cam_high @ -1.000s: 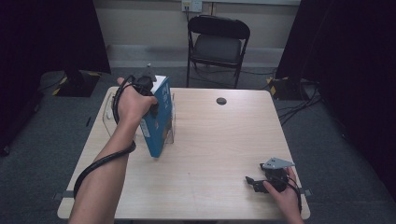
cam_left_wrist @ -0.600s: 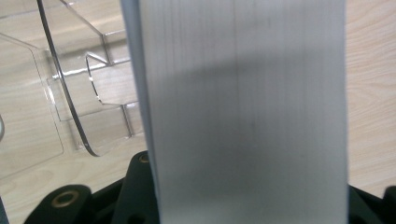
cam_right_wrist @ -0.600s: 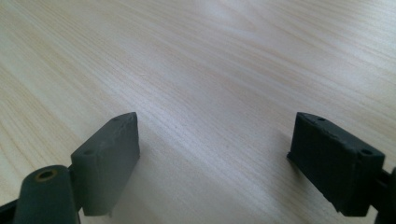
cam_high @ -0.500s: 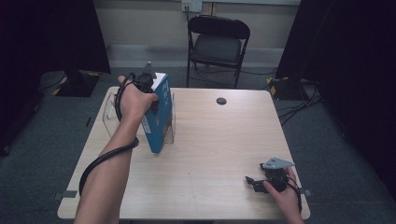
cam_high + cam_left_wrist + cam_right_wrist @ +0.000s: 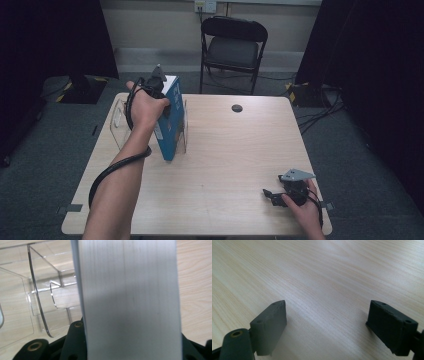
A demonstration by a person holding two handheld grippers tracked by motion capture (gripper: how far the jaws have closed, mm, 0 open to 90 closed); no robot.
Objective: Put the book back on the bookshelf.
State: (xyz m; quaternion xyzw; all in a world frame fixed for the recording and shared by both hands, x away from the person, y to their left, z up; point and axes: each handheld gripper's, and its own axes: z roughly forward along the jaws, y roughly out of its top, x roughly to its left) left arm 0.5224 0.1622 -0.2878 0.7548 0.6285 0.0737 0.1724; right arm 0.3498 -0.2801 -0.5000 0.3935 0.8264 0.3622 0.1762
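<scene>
A tall blue box (image 5: pixel 170 127) with a pale edge stands slightly tilted at the left of the table, against a clear plastic holder (image 5: pixel 118 122). My left gripper (image 5: pixel 158 86) comes down on the box's top from above and is shut on it. In the left gripper view the box's pale edge (image 5: pixel 130 300) runs up between the jaws, with the clear holder (image 5: pixel 42 302) to its left. I cannot tell whether the box's lower end sits inside the holder. My right gripper (image 5: pixel 270 195) rests low at the table's near right corner, open, with bare wood between its jaws (image 5: pixel 327 322).
The wooden table (image 5: pixel 235 150) carries a small black round object (image 5: pixel 237 108) near its far edge. A black folding chair (image 5: pixel 232 45) stands behind the table. Dark curtains hang at both sides, and cables lie on the floor at the right.
The left hand and the box have shifted very slightly away from the near edge. The right gripper has stayed where it was.
</scene>
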